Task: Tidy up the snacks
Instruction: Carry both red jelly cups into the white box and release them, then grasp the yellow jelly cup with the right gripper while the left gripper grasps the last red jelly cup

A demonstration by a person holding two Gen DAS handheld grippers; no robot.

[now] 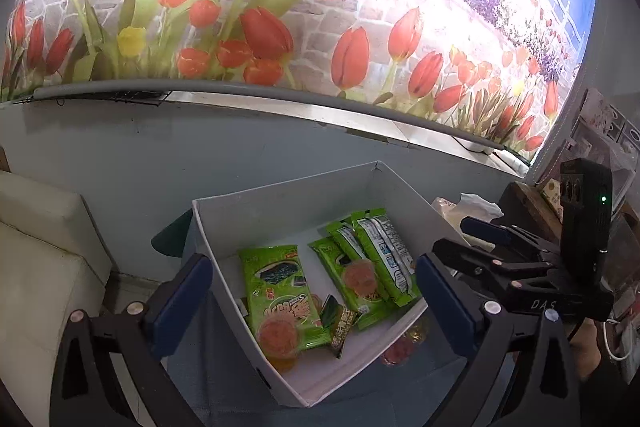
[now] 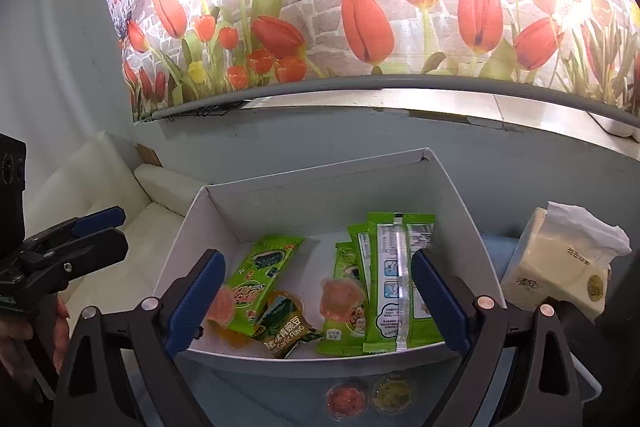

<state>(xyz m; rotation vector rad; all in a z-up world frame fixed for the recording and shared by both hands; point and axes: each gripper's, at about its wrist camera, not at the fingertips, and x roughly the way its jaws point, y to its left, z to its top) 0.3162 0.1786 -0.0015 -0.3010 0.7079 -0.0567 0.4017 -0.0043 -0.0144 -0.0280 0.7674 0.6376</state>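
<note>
A white open box (image 1: 224, 227) (image 2: 192, 227) holds green seaweed snack packets (image 1: 280, 291) (image 2: 400, 279), jelly cups (image 2: 340, 297) and a small garlic pea packet (image 2: 286, 335). A red jelly cup (image 2: 346, 399) and a yellow jelly cup (image 2: 392, 393) sit on the table just outside the box's near wall. My left gripper (image 1: 316, 291) is open and empty, above the box. My right gripper (image 2: 316, 291) is open and empty, over the box's near edge. Each gripper shows in the other's view, the right gripper (image 1: 472, 239) and the left gripper (image 2: 100, 231).
A tissue pack (image 2: 560, 267) stands right of the box. A white cushioned seat (image 1: 40, 247) is at the left. A grey wall with a ledge and a tulip mural (image 1: 280, 27) rises behind the box. Clutter (image 1: 600, 155) sits at the far right.
</note>
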